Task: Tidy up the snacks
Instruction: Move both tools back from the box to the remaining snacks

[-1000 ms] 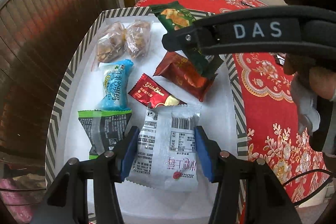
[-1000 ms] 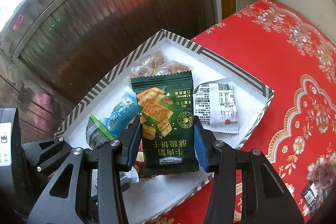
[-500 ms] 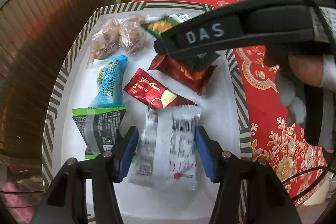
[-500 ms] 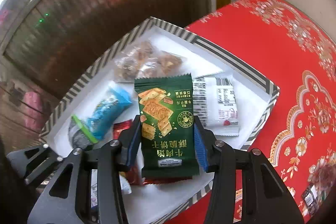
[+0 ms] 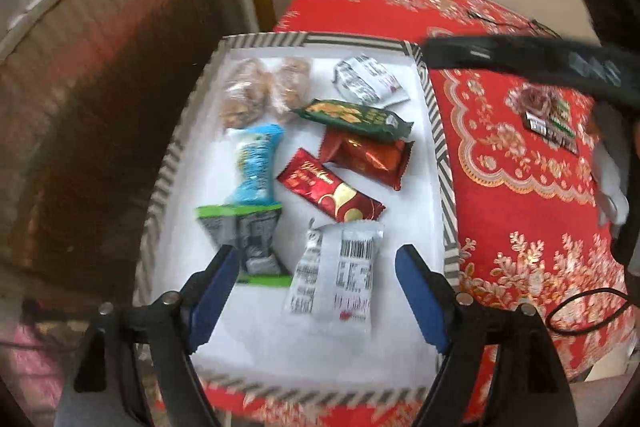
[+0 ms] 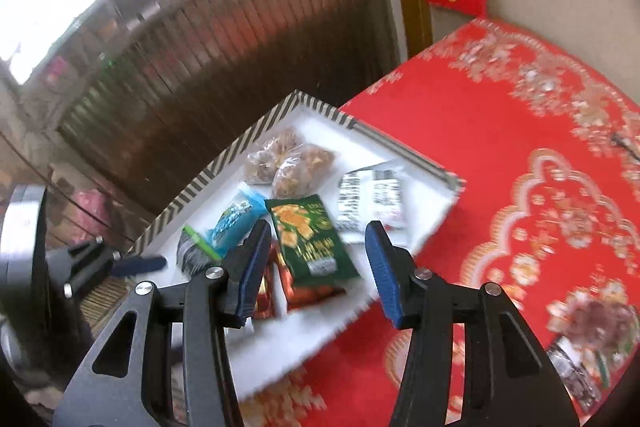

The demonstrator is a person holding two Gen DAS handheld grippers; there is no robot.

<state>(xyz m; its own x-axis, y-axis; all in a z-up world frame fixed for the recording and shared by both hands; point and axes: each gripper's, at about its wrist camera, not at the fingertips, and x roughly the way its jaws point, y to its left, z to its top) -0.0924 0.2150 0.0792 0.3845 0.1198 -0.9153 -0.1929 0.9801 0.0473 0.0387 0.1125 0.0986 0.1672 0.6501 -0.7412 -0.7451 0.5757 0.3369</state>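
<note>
A striped-rim white tray (image 5: 312,39) holds several snack packets. In the left wrist view a white barcode packet (image 5: 336,275) lies flat on the tray floor. My left gripper (image 5: 316,255) hovers above it, jaws opening, pads well clear of its sides. In the right wrist view a green cracker packet (image 6: 312,239) rests on a red-brown packet (image 6: 308,291). My right gripper (image 6: 318,231) is over it, jaws opening, neither pad touching it. The same green packet (image 5: 356,119) shows in the left wrist view, lying loose across the red-brown one (image 5: 368,155).
In the tray also lie clear nut bags (image 5: 264,91), a blue packet (image 5: 256,163), a red packet (image 5: 328,187), a green-edged dark packet (image 5: 248,239) and a second white packet (image 5: 368,81). More packets (image 5: 552,123) sit on the red tablecloth (image 5: 500,187). A cable (image 5: 580,311) runs near the right edge.
Both grippers have opened, let go of their packets and lifted away. The white packet now lies in the tray's near part, the green one on the red-brown packet.
</note>
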